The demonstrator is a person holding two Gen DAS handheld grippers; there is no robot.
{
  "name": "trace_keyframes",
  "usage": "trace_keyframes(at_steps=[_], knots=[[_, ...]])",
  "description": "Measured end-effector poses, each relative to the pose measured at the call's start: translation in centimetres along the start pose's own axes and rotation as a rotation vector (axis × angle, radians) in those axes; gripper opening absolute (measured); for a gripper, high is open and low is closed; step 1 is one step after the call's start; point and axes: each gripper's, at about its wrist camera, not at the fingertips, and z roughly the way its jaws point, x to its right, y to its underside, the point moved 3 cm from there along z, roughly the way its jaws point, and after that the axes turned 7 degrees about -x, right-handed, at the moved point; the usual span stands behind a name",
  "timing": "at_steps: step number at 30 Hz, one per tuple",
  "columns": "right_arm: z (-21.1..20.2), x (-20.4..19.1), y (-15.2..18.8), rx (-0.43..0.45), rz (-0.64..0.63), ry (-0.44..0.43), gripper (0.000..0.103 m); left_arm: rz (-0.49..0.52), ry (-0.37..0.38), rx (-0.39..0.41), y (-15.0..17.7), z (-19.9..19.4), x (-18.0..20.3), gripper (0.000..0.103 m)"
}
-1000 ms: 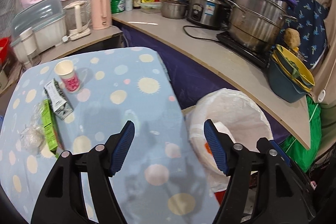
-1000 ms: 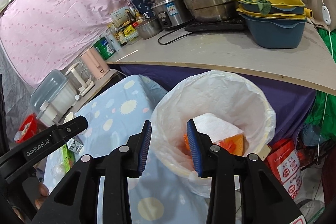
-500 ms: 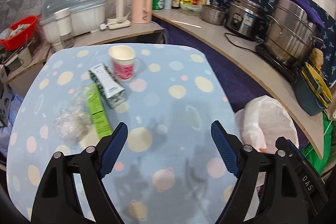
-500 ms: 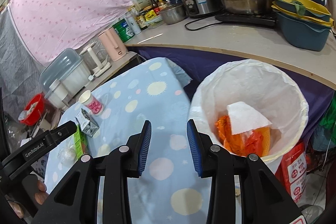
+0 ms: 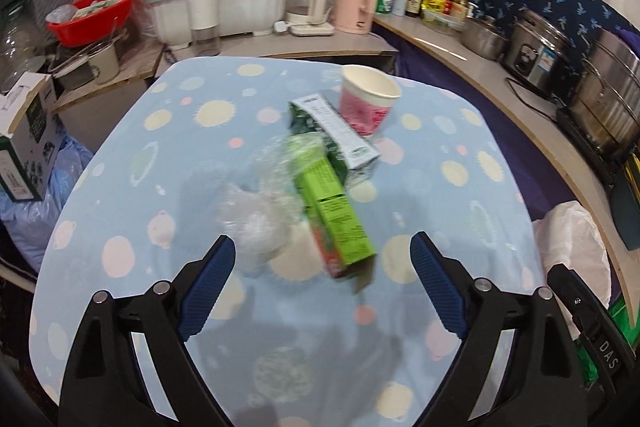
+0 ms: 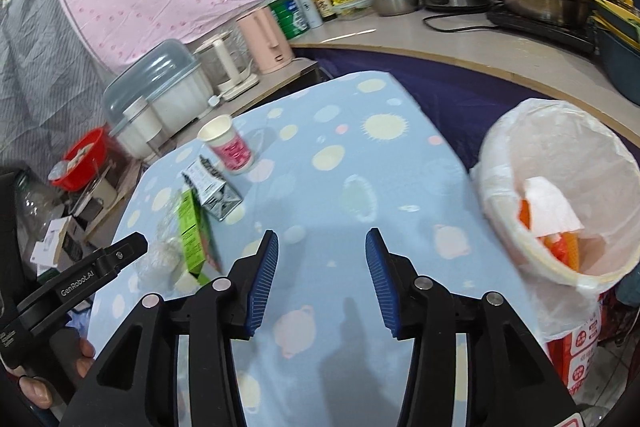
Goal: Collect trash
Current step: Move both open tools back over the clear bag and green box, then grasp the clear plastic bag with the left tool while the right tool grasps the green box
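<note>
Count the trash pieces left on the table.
4: cup at the far side, carton beside it, green box nearer, clear wrapper left of it.

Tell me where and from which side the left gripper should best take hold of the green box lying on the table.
Probably across the long side faces of the green box, near its middle, coming down from above. It lies flat on the table, its length running away from the open left gripper. Its far end touches the carton and crumpled plastic crowds its left side, so avoid the ends.
</note>
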Motion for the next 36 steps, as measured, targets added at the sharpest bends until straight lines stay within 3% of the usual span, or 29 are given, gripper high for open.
trace_keyframes(at_steps=[9, 17, 36], knots=[[3.4, -5.7, 1.2, -0.061, -0.095, -0.028, 0.053, -0.055, -0.050, -0.033, 0.1, 2.1, -5.6, 0.085], [6.8, -9.5, 1.9, -0.106, -0.160, -0.040, 0.057, -0.080, -0.016, -0.054, -0.2, 3.8, -7.8, 0.089], [13.3, -13.2, 2.1, -0.179, -0.232, -0.054, 0.058, -0.101, 0.050, -0.109, -2.0, 8.2, -7.4, 0.090]])
